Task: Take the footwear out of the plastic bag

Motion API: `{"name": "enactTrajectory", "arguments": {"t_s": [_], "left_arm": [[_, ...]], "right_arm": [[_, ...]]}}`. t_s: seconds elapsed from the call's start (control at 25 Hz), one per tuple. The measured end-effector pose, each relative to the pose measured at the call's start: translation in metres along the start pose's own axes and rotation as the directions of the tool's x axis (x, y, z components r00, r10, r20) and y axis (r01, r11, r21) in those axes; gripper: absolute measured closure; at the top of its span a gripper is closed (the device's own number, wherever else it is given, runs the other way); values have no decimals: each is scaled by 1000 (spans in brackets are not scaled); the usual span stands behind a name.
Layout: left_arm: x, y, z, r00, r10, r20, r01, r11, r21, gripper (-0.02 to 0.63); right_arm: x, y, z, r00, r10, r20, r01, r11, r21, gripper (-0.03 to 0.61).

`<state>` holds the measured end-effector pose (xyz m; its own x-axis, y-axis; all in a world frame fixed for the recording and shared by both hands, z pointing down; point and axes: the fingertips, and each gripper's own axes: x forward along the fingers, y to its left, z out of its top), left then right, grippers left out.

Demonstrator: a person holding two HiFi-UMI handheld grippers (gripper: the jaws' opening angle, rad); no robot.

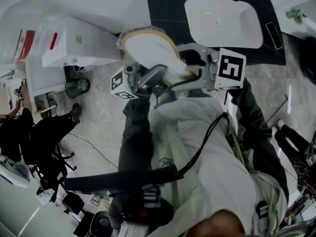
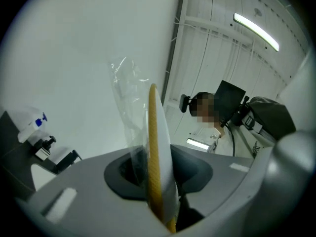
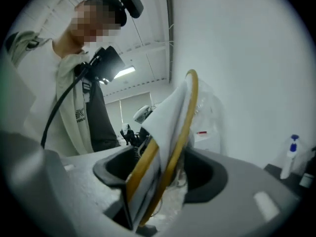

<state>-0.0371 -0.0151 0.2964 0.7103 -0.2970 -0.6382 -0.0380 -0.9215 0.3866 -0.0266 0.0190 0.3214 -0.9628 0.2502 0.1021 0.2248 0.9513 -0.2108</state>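
Note:
A white slipper (image 1: 148, 51) with a tan rim is held up in front of the person's chest. In the left gripper view the slipper (image 2: 157, 152) stands edge-on between the jaws, and clear plastic bag film (image 2: 123, 98) lies along its left side. My left gripper (image 2: 158, 181) is shut on the slipper's lower end. My left gripper (image 1: 150, 79) holds it from below-left. In the right gripper view two tan-rimmed slippers (image 3: 173, 127) lean across the gap of my right gripper (image 3: 160, 177), whose jaws stand wide, with crinkled plastic (image 3: 207, 107) beside them. My right gripper (image 1: 191, 69) is at the slipper's right.
A white basin (image 1: 222, 21) sits in a dark counter (image 1: 168, 9) ahead. A white cabinet (image 1: 79, 46) stands at the left, with a black office chair (image 1: 44, 142) below it. A spray bottle (image 3: 289, 157) stands on the counter. A white wall is close.

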Motion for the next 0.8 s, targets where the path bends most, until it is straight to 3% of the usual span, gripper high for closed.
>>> {"name": "enactTrajectory", "arguments": {"t_s": [0.04,0.08,0.12,0.2,0.28,0.4,0.56,0.64,0.8], "left_arm": [[-4,4,0,999,26,19,-26,1000,-7,503],[-8,8,-1,998,52,32,-51,999,-12,503],[-11,11,-2,996,75,40,-75,997,-16,506],[-14,15,-5,993,111,46,-111,994,-20,506],[-16,19,-5,989,130,67,-128,991,-31,484],[-23,25,0,982,146,120,-137,987,-83,358],[-36,36,-17,978,202,44,-197,976,-98,319],[-52,43,-20,965,255,62,-247,963,-106,316],[-91,56,2,916,351,194,-324,933,-159,316]], "right_arm": [[0,-6,-5,999,-34,-18,34,999,7,334],[-2,-13,-11,997,-65,-31,66,997,35,408],[-4,-20,-16,996,-82,-39,85,993,86,432],[-7,-27,-21,996,-87,-27,91,975,203,452],[-10,-29,-20,995,-101,14,94,961,261,466],[-25,-40,-18,983,-169,73,139,940,311,474],[-41,-60,-27,972,-216,96,158,896,415,476],[-47,-68,-29,963,-232,137,145,876,460,476],[-61,-87,-24,928,-307,212,156,835,528,477]]}}
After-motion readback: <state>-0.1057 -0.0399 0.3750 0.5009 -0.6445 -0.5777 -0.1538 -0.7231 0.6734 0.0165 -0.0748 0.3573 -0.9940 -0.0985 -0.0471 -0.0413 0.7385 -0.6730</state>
